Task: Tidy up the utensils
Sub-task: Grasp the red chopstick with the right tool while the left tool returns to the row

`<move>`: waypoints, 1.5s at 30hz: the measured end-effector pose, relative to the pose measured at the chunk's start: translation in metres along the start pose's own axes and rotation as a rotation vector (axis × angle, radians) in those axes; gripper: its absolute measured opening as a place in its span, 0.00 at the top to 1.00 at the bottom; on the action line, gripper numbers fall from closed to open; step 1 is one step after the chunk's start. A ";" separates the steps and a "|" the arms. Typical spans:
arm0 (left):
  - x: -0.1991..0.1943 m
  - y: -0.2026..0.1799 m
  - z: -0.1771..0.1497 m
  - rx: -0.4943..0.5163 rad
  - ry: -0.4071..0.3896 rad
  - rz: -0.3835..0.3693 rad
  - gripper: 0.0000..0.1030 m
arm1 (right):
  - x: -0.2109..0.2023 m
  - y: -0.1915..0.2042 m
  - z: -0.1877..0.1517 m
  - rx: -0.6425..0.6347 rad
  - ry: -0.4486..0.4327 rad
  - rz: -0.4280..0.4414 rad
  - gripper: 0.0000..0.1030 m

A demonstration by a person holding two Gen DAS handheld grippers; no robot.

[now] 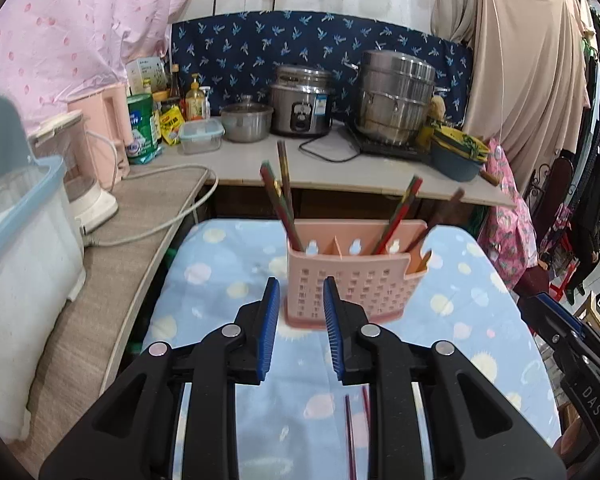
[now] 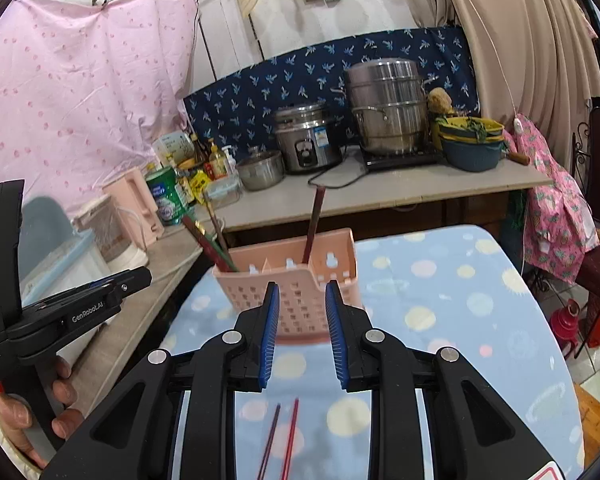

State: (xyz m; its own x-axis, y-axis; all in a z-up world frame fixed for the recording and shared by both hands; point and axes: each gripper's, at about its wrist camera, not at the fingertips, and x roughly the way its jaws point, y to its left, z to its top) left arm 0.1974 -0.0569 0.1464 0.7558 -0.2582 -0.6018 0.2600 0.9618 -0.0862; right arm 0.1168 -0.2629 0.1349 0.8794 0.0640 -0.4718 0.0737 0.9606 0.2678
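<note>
A pink perforated utensil holder (image 1: 348, 280) stands on the blue dotted table cloth (image 1: 228, 276), with several dark red and green chopsticks (image 1: 280, 204) leaning in its compartments. It also shows in the right wrist view (image 2: 296, 276). Two red chopsticks (image 1: 350, 432) lie loose on the cloth below the grippers; they also show in the right wrist view (image 2: 284, 436). My left gripper (image 1: 301, 300) is open and empty, just short of the holder. My right gripper (image 2: 302, 304) is open and empty, also facing the holder. The left gripper's body (image 2: 60, 312) shows at the left of the right wrist view.
A counter (image 1: 340, 168) behind holds a rice cooker (image 1: 302, 100), a steel steamer pot (image 1: 396, 96), a small pot (image 1: 246, 120), bottles and a blue basin (image 1: 458, 156). A side shelf at the left carries a white appliance (image 1: 80, 176) and a plastic box (image 1: 20, 236). Clothes hang at the right.
</note>
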 end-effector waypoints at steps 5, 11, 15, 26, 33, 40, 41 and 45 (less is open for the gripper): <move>-0.005 0.003 -0.034 0.000 0.044 0.000 0.79 | -0.013 0.005 -0.037 -0.038 0.054 -0.015 0.76; -0.013 0.004 -0.079 0.015 0.089 0.015 0.79 | -0.023 0.012 -0.087 -0.084 0.139 -0.029 0.76; -0.013 0.005 -0.103 0.025 0.129 0.021 0.79 | -0.024 0.014 -0.121 -0.085 0.219 -0.010 0.76; -0.012 0.010 -0.165 0.025 0.228 0.027 0.79 | -0.022 0.024 -0.199 -0.097 0.373 -0.004 0.76; -0.013 0.008 -0.190 0.038 0.273 0.026 0.68 | -0.021 0.029 -0.218 -0.104 0.412 0.007 0.76; -0.016 0.007 -0.201 0.048 0.291 0.023 0.63 | -0.019 0.037 -0.229 -0.121 0.433 0.013 0.76; -0.017 0.006 -0.202 0.049 0.292 0.023 0.61 | -0.018 0.038 -0.230 -0.124 0.434 0.011 0.76; -0.019 0.005 -0.204 0.053 0.289 0.022 0.53 | -0.016 0.038 -0.234 -0.125 0.443 0.003 0.77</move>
State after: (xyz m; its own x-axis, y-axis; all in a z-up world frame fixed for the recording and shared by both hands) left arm 0.0619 -0.0289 -0.0049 0.5608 -0.1933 -0.8051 0.2820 0.9588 -0.0337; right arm -0.0048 -0.1647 -0.0436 0.5912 0.1505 -0.7923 -0.0097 0.9837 0.1796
